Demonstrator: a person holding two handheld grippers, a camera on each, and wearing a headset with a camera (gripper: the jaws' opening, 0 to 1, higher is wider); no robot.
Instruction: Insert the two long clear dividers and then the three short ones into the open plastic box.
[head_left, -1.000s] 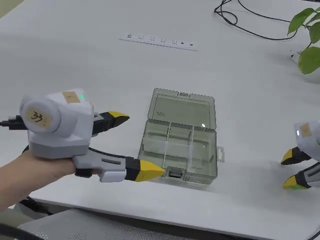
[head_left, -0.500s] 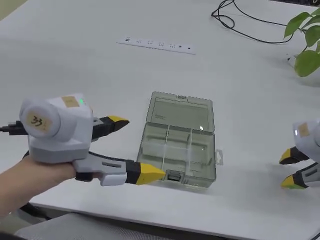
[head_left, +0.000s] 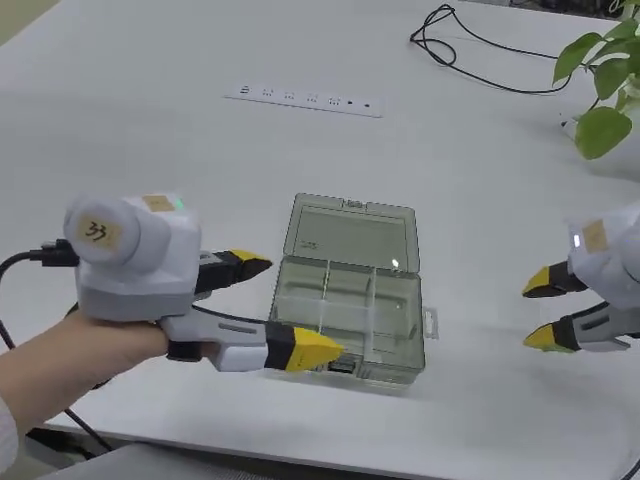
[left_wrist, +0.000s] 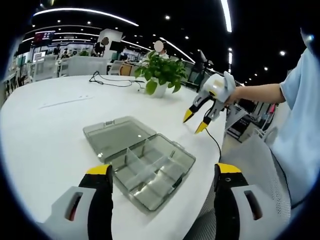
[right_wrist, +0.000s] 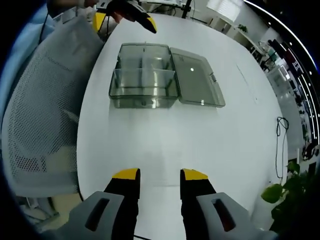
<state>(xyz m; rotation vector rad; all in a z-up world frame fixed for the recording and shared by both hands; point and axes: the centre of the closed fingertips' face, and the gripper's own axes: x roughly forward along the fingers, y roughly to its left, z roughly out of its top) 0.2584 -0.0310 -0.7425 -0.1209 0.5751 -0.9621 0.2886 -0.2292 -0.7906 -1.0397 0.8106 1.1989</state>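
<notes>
Open plastic box (head_left: 352, 232) between left gripper (head_left: 288, 305) and right gripper (head_left: 538, 312), both jaws spread, empty.

A white power strip (head_left: 303, 99) lies flat on the white worktable (head_left: 130, 140), towards its far side. A black cable (head_left: 470, 55) loops on the tabletop beyond it. A leafy green plant (head_left: 598, 80) stands in a white pot (left_wrist: 161, 90) near the far right corner. A grey mesh chair (right_wrist: 45, 100) sits at the table's near edge.
</notes>
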